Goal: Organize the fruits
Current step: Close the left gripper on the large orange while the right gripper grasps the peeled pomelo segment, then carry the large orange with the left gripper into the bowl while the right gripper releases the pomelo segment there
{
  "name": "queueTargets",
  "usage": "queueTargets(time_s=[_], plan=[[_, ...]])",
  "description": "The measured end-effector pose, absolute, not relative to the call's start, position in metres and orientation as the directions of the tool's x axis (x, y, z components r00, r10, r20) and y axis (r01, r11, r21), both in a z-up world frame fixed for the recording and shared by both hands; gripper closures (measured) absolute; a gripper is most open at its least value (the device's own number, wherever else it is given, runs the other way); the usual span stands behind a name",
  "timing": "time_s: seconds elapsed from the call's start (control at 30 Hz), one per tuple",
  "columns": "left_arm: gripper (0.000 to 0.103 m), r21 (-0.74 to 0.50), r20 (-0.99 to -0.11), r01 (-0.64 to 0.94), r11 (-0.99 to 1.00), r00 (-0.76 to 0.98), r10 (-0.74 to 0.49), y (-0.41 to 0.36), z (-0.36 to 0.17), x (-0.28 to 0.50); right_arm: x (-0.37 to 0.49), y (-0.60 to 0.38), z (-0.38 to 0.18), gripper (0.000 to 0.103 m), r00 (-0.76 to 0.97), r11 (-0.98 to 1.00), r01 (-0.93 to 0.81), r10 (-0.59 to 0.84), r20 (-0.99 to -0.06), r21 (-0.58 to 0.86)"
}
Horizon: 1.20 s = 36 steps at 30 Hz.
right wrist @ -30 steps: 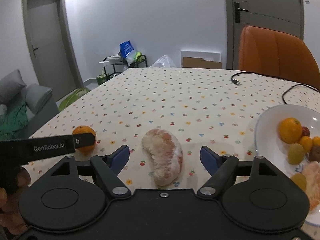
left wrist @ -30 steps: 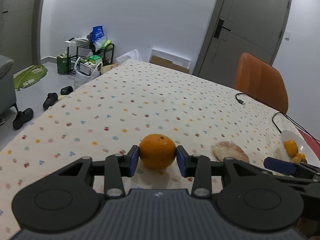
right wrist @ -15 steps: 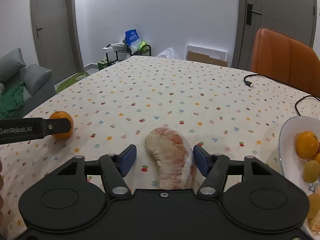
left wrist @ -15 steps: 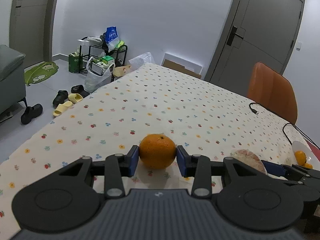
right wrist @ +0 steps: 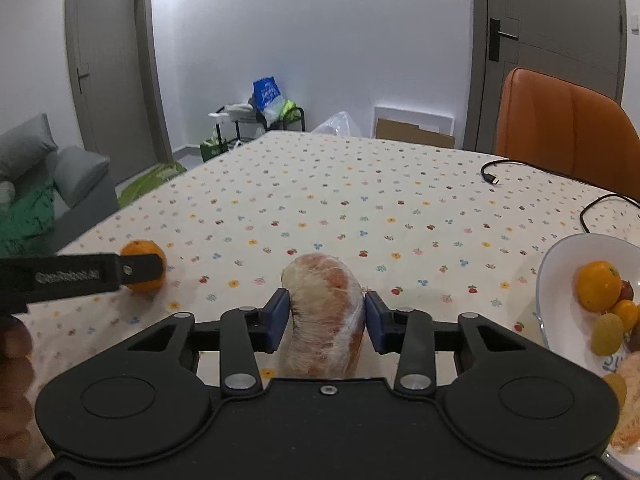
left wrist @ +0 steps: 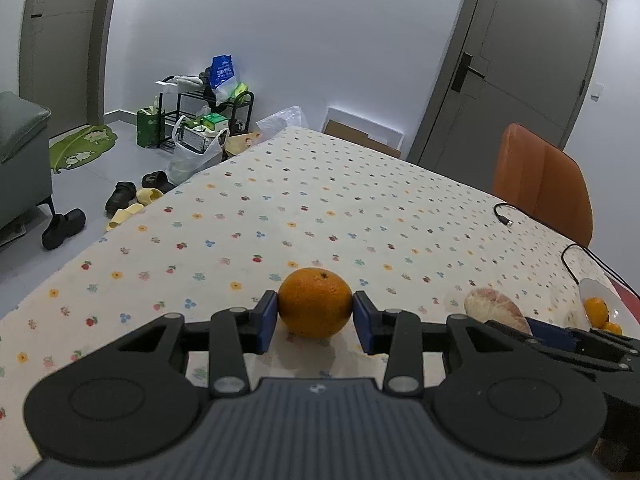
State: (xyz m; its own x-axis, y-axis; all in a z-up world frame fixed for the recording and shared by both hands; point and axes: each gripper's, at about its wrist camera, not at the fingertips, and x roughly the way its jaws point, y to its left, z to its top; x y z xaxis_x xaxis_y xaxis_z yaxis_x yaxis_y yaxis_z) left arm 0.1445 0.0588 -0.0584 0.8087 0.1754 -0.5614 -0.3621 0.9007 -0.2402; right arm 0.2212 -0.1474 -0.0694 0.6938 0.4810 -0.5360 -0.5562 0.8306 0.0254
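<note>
An orange (left wrist: 315, 302) is clamped between the blue pads of my left gripper (left wrist: 315, 316), held above the flowered tablecloth (left wrist: 320, 208). From the right wrist view the same orange (right wrist: 138, 280) shows at the left, partly behind the left gripper's finger. My right gripper (right wrist: 325, 320) is shut on a peeled pomelo wedge (right wrist: 325, 312) wrapped in film, also seen as the pomelo wedge (left wrist: 496, 310) in the left wrist view. A white bowl (right wrist: 550, 280) at the right holds an orange, small yellow fruits and another pomelo piece.
A black cable (right wrist: 532, 168) lies across the table's far right side. An orange chair (right wrist: 568, 124) stands behind it. A person's hand (right wrist: 14, 364) shows at the left edge. The floor left of the table holds shoes (left wrist: 64, 226) and a cluttered rack (left wrist: 200, 116).
The right gripper's fingers have closed from wide apart onto the pomelo wedge. The left gripper, still gripping the orange, has risen off the table.
</note>
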Motion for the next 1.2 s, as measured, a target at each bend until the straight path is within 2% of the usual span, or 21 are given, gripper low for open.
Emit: queueTargets(time_s=[0.47, 1.2], plan=[[0.064, -0.230, -0.542, -0.263, 0.937, 0.834, 0.101, 0.008, -0.050, 0.148, 0.198, -0.203, -0.044, 0.064, 0.753, 0.864, -0.495, 0.479, -0.452, 0.091], [0.064, -0.175, -0.495, -0.107, 0.979, 0.869, 0.007, -0.075, -0.025, 0.170, 0.200, -0.293, -0.038, 0.064, 0.845, 0.933, -0.330, 0.360, -0.396, 0.145]])
